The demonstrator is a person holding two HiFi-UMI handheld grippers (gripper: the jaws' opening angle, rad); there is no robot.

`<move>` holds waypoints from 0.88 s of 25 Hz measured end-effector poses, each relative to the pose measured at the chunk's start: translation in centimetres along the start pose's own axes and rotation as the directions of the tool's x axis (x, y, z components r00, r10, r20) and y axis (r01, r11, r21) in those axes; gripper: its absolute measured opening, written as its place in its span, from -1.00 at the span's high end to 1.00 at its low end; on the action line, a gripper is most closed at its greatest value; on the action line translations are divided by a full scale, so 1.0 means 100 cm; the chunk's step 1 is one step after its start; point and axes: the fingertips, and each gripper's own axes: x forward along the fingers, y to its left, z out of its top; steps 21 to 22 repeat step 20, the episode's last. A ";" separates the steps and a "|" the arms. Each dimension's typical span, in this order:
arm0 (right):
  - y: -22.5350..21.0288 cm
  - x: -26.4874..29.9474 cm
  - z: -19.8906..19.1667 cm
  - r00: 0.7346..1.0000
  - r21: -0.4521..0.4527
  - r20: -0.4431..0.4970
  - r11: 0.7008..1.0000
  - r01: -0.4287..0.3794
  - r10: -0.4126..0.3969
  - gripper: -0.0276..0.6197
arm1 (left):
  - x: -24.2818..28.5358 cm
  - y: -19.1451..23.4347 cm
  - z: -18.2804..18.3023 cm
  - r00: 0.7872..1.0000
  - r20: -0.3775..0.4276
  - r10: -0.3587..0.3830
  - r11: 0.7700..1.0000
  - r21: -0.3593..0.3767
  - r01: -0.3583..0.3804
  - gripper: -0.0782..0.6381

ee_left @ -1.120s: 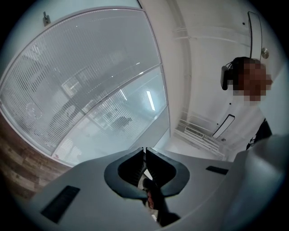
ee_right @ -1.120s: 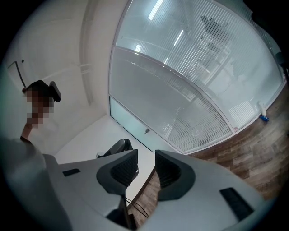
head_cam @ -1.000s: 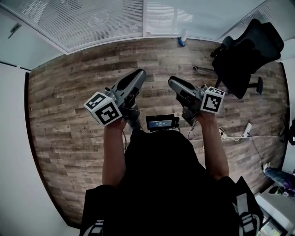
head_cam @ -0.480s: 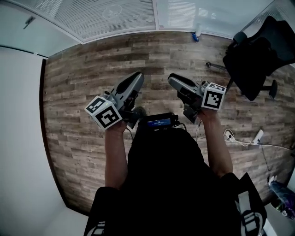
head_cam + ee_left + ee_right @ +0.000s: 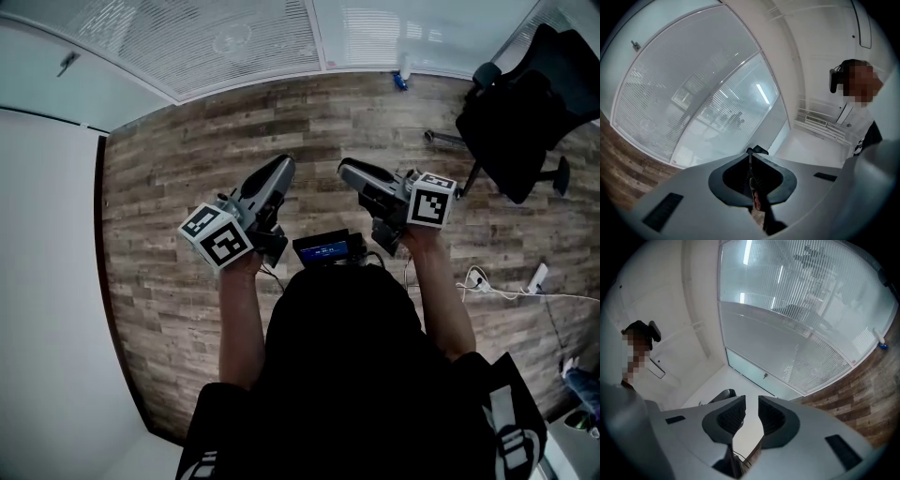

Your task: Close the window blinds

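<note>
We look across a stretch of brown wood-plank floor [image 5: 187,187] that runs open to the white slatted window blinds [image 5: 234,47]. A black swivel office chair [image 5: 516,122] crowds the right side. A small blue-and-white bottle [image 5: 401,77] stands at the glass, and a white cable [image 5: 506,292] trails along our right.

Matt, rough-grained wood-plank floor [image 5: 169,187]; window blinds [image 5: 225,37] of smooth pale slats, perhaps plastic; wall [image 5: 47,281] smooth and matt.
</note>
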 end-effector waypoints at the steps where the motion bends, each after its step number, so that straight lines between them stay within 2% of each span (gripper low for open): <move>1: 0.001 0.000 0.001 1.000 -0.006 0.000 1.000 0.003 -0.003 0.64 | 0.002 0.000 0.001 1.000 0.000 -0.008 1.000 0.000 0.008 0.73; 6: 0.006 0.008 0.000 1.000 -0.036 -0.007 0.999 0.028 -0.028 0.65 | -0.002 0.005 0.005 0.999 0.016 -0.046 0.999 -0.004 0.046 0.73; 22: 0.019 0.043 -0.024 0.997 -0.071 -0.058 0.996 0.054 -0.058 0.67 | -0.026 0.023 0.014 0.995 0.058 -0.077 0.996 -0.038 0.079 0.73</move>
